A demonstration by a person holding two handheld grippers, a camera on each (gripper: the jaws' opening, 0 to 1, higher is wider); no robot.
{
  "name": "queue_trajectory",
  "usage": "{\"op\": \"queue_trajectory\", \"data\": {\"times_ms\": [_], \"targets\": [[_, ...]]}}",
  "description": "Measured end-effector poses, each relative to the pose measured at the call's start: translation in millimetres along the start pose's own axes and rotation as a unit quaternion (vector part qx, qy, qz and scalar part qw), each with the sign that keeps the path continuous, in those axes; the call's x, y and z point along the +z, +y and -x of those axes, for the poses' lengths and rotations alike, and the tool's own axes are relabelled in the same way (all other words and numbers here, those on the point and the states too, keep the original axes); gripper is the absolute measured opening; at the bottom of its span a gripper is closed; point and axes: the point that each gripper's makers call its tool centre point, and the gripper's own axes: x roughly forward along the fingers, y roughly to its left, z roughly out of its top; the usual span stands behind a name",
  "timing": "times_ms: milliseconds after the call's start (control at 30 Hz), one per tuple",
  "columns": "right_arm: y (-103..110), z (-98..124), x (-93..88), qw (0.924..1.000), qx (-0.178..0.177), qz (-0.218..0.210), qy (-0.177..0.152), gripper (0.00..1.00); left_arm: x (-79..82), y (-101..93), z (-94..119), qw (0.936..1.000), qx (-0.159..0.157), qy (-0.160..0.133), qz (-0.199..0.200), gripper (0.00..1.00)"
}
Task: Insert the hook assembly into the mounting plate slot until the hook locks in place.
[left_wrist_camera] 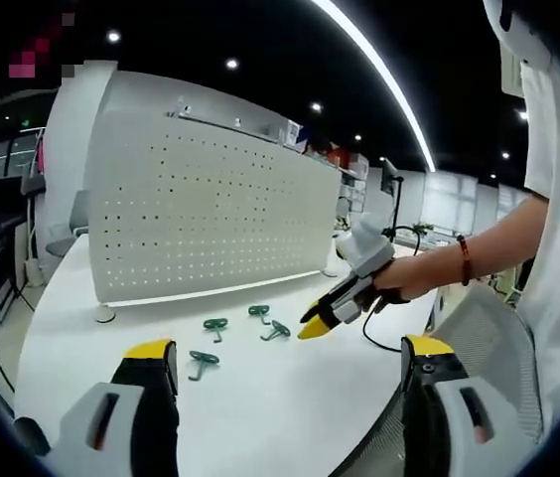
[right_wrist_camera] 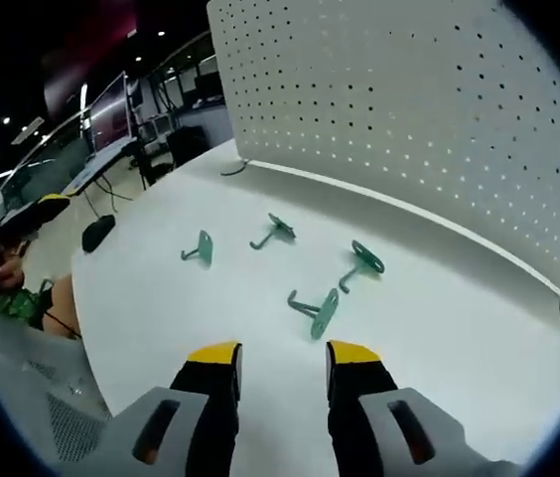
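Right hand-held gripper (right_wrist_camera: pixel 280 363), jaws parted and empty, just short of green hook (right_wrist_camera: pixel 317 311).

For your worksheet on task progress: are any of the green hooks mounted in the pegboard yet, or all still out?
All out. Four green hooks lie loose on the white table; the pegboard holds none.

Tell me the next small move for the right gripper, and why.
Probably ease the right gripper forward and down onto the nearest green hook. Its jaws stand open and empty just short of it, all four hooks lie loose on the table, and the pegboard holds none.
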Motion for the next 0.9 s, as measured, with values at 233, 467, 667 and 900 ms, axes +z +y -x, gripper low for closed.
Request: {"op": "queue_trajectory", "data": {"times_ms": [233,467,667,900], "targets": [[-6,-8,-1.9,0.9999,-0.005,-0.002,0.012,0.31,-3.5,2.7,-2,0.9998,0.000,0.013,-0.014,0.95],[-11,-15,-2.5,0.9996,-0.012,-0.003,0.025,0.26,-2.6,1.2,0,0.9997,-0.006,0.017,-0.018,0.95],[-16,-20,0.4,0.9994,-0.019,-0.011,0.026,0.24,-1.4,2.1,2,0.9996,-0.004,0.018,-0.019,0.95],[-21,-27,2.9,0.9992,-0.022,-0.019,0.028,0.22,-0.9,3.3,3,0.9997,-0.002,0.017,-0.019,0.95]]}}
